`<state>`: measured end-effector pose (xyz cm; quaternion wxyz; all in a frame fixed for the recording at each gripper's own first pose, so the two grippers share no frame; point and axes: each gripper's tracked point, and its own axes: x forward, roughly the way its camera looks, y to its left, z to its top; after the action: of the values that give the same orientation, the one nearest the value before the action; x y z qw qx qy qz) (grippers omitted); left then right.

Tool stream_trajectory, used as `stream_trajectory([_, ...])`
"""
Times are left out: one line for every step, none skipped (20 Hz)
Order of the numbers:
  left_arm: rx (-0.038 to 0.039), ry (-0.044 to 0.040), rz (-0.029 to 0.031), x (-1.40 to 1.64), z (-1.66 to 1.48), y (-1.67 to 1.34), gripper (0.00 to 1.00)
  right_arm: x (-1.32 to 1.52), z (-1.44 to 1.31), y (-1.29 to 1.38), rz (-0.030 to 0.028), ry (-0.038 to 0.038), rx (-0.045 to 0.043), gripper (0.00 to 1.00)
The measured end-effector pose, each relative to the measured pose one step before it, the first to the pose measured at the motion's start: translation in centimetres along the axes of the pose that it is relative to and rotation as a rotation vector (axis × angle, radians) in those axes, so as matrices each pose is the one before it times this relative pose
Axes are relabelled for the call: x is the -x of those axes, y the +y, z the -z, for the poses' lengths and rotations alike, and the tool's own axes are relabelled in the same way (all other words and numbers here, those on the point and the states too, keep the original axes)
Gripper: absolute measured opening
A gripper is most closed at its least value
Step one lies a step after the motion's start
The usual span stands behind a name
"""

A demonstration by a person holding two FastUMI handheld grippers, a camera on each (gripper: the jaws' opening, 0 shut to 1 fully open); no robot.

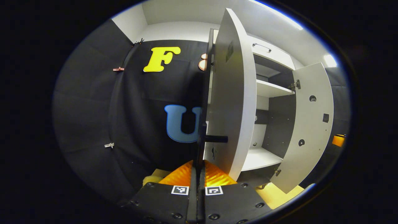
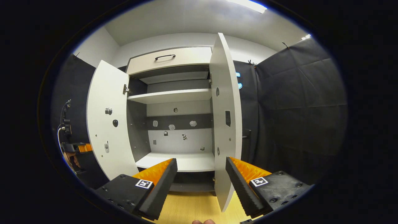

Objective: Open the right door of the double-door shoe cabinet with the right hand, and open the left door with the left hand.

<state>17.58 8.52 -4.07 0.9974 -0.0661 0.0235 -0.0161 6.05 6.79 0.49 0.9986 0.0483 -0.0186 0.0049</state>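
Note:
The white shoe cabinet (image 2: 174, 96) stands with both doors swung out. In the left gripper view the left door (image 1: 231, 93) is seen nearly edge-on, and my left gripper (image 1: 197, 169) is shut on its dark handle (image 1: 214, 139). The right door (image 1: 311, 124) hangs open farther off. In the right gripper view my right gripper (image 2: 200, 174) is open, and the right door (image 2: 225, 124) stands free just inside its right finger (image 2: 239, 183). The left door (image 2: 107, 124) is wide open, with the left gripper (image 2: 82, 147) and a hand behind it.
Dark-sided shelves (image 2: 169, 95) with small stickers on the back panel fill the cabinet. A drawer with a black handle (image 2: 164, 57) sits above them. The wood floor (image 2: 186, 205) lies below, and black cloth walls (image 2: 295, 109) close in on both sides.

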Motion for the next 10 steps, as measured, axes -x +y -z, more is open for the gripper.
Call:
stream_trajectory([0.00842, -0.00168, 0.00987, 0.036, -0.027, -0.034, 0.05, 0.05, 0.061, -0.023, 0.00071, 0.00072, 0.00004, 0.98])
stream_trajectory([0.00867, -0.00584, 0.01188, -0.1, 0.049, 0.026, 0.05, 0.107, -0.007, 0.032, 0.002, 0.00079, 0.00171, 0.98])
stream_trajectory([0.00844, -0.00334, 0.00595, -0.004, -0.026, 0.161, 0.06, 0.043, 0.027, -0.052, 0.00256, 0.00159, 0.0001, 0.98])
stream_trajectory([0.00354, -0.00189, 0.0062, -0.069, 0.081, 0.147, 0.07, 0.059, 0.031, 0.026, 0.00126, 0.00184, -0.00264, 0.98])
stream_trajectory([0.00112, -0.0002, 0.00564, 0.158, -0.034, -0.03, 0.09, 0.024, -0.007, 0.027, -0.00007, 0.00076, -0.00379, 0.98])
stream_trajectory([-0.00592, 0.00227, 0.00016, -0.087, 0.017, 0.08, 0.1, 0.065, -0.02, 0.006, 0.00134, 0.00131, -0.00115, 0.98])
stream_trajectory([-0.01127, 0.003, -0.00358, 0.026, 0.008, 0.084, 0.1, -0.009, 0.007, -0.02, 0.00033, 0.00074, 0.00023, 0.98])
stream_trajectory([-0.01546, 0.00138, -0.00758, 0.057, 0.042, -0.02, 0.1, 0.041, 0.043, -0.037, -0.00022, 0.00177, 0.00095, 0.98])
stream_trajectory([-0.01484, -0.00096, -0.00667, 0.13, -0.115, 0.01, 0.1, 0.012, 0.081, 0.069, 0.00115, 0.00251, 0.00191, 0.98])
stream_trajectory([-0.00905, -0.00021, -0.005, 0.09, -0.06, -0.052, 0.1, 0.056, 0.078, -0.082, 0.00073, 0.00203, 0.00122, 0.98])
